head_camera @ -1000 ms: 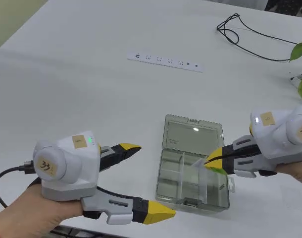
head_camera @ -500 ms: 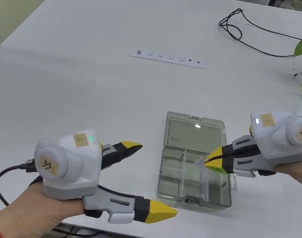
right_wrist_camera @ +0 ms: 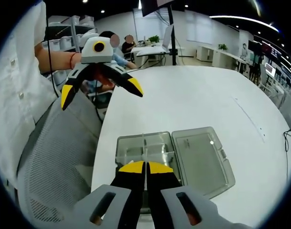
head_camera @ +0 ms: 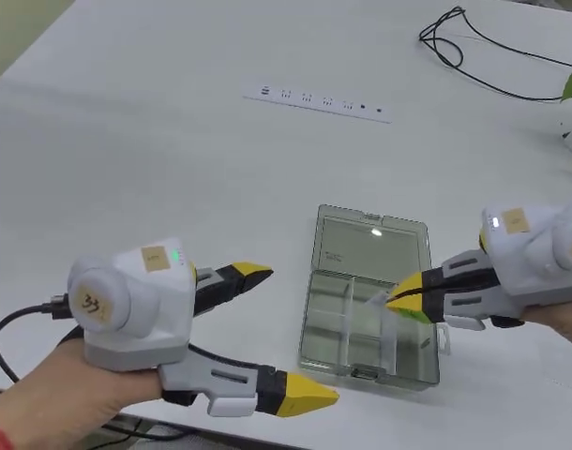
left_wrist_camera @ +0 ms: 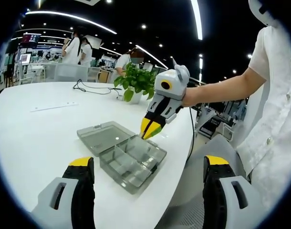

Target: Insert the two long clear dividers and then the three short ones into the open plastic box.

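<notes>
Right hand-held gripper [head_camera: 401, 300], clenched on a clear divider [head_camera: 383, 330], hovers over the open plastic box [head_camera: 309, 319], with the left hand-held gripper [head_camera: 288, 336] spread wide at its 9 o'clock.

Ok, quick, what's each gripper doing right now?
Left gripper: open, holding nothing.
Right gripper: shut on a clear divider, above the plastic box.
</notes>
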Motion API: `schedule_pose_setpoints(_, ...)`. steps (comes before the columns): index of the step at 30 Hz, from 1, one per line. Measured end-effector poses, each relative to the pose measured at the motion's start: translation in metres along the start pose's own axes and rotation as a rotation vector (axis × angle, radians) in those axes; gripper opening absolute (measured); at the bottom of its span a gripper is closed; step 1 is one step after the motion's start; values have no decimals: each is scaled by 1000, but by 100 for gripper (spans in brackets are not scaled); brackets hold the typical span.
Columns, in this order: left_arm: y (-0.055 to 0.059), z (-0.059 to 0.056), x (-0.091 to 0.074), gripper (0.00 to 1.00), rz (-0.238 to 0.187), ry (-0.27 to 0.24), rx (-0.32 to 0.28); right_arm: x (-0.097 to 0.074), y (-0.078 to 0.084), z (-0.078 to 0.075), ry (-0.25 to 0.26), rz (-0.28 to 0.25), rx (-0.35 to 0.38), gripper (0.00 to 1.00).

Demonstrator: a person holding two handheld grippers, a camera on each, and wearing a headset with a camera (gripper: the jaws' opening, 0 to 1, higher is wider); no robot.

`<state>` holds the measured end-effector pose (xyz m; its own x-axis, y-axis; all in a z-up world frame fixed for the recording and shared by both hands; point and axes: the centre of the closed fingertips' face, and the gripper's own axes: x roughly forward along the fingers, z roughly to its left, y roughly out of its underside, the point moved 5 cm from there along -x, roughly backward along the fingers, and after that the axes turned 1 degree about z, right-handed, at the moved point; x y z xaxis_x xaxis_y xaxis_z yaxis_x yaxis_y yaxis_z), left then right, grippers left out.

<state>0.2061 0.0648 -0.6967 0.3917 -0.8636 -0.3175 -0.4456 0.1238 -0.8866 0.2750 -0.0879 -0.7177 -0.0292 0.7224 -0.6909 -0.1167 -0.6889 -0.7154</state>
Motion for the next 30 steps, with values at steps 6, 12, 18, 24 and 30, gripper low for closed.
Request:
schedule_pose_setpoints(6, 0, 0, 0, 96, 3, 0, 2, 0, 1, 2, 0, -13, -3, 2)
schedule_pose_setpoints(12, 1, 0, 0, 96, 4, -1, -1, 4, 2, 5, -4, -22, -49, 2)
schedule_pose_setpoints(18, 0, 0, 1, 96, 2, 1, -4, 7, 4, 2, -8, -20, -83, 2)
schedule_pose_setpoints(24, 0, 0, 2, 96, 3, 3, -2, 10, 5, 3, -10, -8, -102, 2)
schedule_pose_setpoints(30, 1, 1, 2, 96, 5, 4, -4, 14, 5, 2, -11, -2, -104, 2)
